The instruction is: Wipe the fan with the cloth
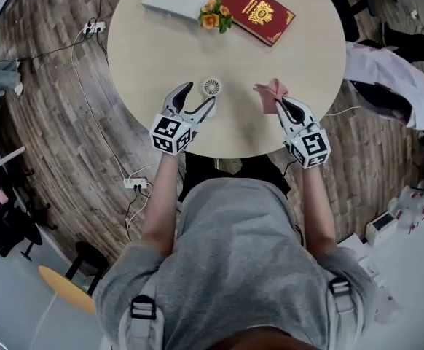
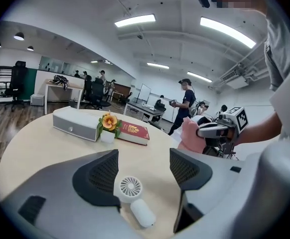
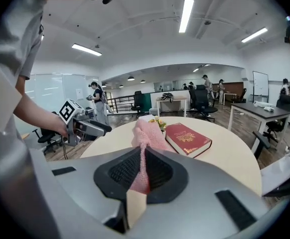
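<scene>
Left gripper [image 1: 199,97]: my jaws stood apart, gripping nothing. Small white fan [image 2: 131,186] lay on table [image 1: 139,57], showing in gap, close by left jaw.
Risk: off-centre closing could shove light fan or pinch only its round head, letting it twist out.
Right gripper [image 1: 283,106]: clamped on pink cloth [image 1: 272,93], well right of fan.
Risk: only narrow fold pinched, so hard wipe could drag cloth free.

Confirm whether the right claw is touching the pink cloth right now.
Touching. The right gripper view shows the right claw with its jaws closed on the pink cloth, a fold pinched between them.
</scene>
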A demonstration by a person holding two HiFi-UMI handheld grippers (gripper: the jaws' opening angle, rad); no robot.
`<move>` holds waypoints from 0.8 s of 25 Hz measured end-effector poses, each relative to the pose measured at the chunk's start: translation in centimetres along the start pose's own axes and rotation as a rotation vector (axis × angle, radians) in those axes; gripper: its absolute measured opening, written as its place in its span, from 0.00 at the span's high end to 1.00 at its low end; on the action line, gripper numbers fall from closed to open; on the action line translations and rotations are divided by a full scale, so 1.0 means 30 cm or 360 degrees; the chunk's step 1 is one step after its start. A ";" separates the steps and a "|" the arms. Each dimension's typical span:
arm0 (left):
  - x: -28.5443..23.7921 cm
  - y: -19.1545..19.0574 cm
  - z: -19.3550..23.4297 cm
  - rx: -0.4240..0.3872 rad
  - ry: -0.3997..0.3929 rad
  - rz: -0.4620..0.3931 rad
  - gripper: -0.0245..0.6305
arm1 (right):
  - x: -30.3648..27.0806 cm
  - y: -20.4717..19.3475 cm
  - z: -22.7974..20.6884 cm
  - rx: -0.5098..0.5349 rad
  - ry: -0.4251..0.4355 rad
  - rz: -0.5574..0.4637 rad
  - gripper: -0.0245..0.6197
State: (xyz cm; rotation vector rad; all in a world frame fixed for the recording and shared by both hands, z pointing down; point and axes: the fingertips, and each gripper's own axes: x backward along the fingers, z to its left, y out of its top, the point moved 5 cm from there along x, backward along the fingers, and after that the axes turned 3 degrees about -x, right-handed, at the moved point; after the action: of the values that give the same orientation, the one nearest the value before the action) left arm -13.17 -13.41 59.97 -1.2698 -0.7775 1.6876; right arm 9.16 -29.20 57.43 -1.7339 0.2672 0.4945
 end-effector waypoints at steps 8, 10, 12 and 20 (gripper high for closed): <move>-0.083 -0.121 0.032 0.0039 0.0228 0.0107 0.43 | -0.089 -0.052 -0.030 0.0071 0.0149 0.0113 0.92; -0.095 -0.146 0.041 0.0051 0.0277 0.0133 0.43 | -0.114 -0.061 -0.032 0.0082 0.0189 0.0136 0.92; -0.116 -0.170 0.046 0.0046 0.0297 0.0160 0.43 | -0.144 -0.066 -0.040 0.0097 0.0217 0.0153 0.92; -0.200 -0.288 0.087 -0.0017 0.0446 0.0313 0.42 | -0.228 -0.095 -0.066 0.0130 0.0298 0.0202 0.92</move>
State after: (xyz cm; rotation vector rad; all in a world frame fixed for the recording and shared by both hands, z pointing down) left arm -12.70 -15.01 70.68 -1.5914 -0.5083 1.6106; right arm 4.73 -31.10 63.42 -1.6921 0.5268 0.4074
